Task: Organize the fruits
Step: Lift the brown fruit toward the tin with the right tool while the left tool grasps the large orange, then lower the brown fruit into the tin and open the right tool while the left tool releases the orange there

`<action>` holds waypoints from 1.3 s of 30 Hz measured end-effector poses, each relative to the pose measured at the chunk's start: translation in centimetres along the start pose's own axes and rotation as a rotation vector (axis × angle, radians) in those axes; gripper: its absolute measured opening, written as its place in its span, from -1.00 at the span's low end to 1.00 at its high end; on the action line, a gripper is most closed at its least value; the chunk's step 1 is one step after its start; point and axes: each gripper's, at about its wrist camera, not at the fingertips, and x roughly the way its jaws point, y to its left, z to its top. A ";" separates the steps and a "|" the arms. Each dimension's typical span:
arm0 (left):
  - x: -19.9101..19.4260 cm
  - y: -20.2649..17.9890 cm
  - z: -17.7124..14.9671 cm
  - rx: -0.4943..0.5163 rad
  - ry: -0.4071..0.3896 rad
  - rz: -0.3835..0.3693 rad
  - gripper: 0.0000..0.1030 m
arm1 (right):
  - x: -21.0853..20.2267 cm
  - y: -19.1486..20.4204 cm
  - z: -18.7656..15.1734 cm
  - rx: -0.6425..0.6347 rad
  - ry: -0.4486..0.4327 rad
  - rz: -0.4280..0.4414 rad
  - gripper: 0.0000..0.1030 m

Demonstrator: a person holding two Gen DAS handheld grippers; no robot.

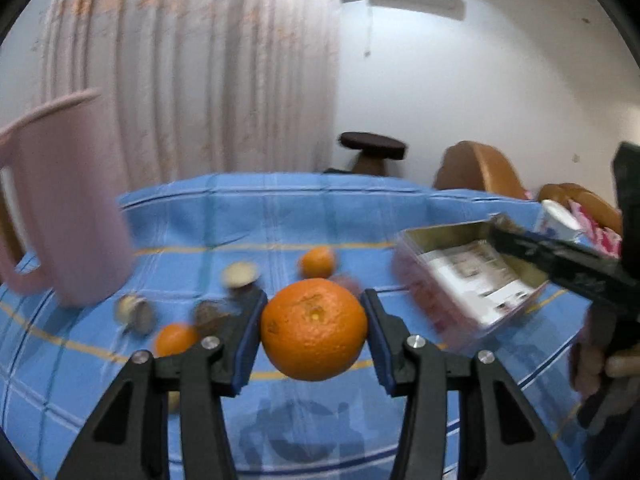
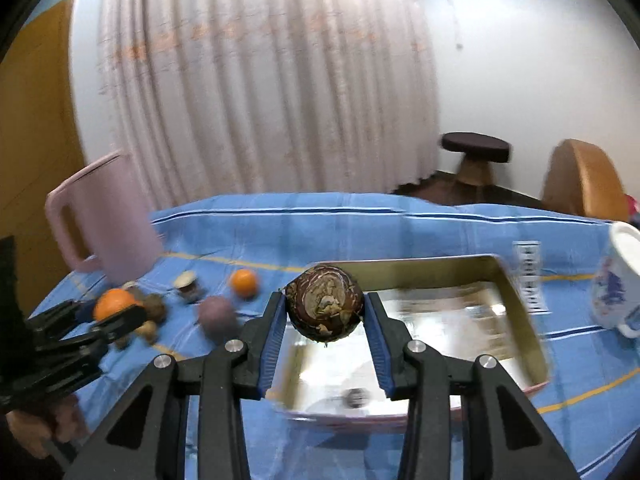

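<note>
My left gripper (image 1: 314,330) is shut on a large orange (image 1: 314,330) and holds it above the blue tablecloth (image 1: 280,216); it also shows in the right wrist view (image 2: 114,304). My right gripper (image 2: 325,308) is shut on a dark brown round fruit (image 2: 325,306) held over the near left part of the metal tin (image 2: 524,320). The tin appears in the left wrist view (image 1: 472,276) with the right gripper's body over it. Loose fruit lies on the cloth: a small orange (image 2: 244,282), a purple fruit (image 2: 216,318), several brown ones (image 2: 154,308).
A pink jug (image 2: 104,216) stands at the table's left back. A white patterned mug (image 2: 616,280) stands right of the tin. A dark stool (image 2: 476,152) and tan chairs (image 2: 584,184) are behind the table, before a curtain.
</note>
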 end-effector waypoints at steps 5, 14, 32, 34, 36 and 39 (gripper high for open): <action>2.6 -5.4 1.4 0.061 0.015 -0.096 -0.03 | 0.3 -4.7 0.2 0.056 0.015 -0.070 -0.19; 8.7 -11.9 1.9 0.077 0.131 -0.201 -0.03 | 2.3 -9.8 -0.9 0.106 0.115 -0.126 -0.19; 8.2 -12.5 1.4 0.086 0.053 -0.111 1.00 | 3.3 -10.8 -1.6 0.176 0.134 -0.057 0.26; 7.9 -11.9 1.6 0.062 0.051 -0.117 1.00 | 2.9 -10.8 -1.5 0.195 0.113 -0.033 0.35; 7.4 -11.7 1.8 0.064 0.034 -0.101 1.00 | 2.4 -10.4 -1.4 0.189 0.079 -0.028 0.35; 6.5 -11.6 2.0 0.088 0.002 -0.067 1.00 | 1.4 -10.2 -1.2 0.177 0.018 -0.035 0.35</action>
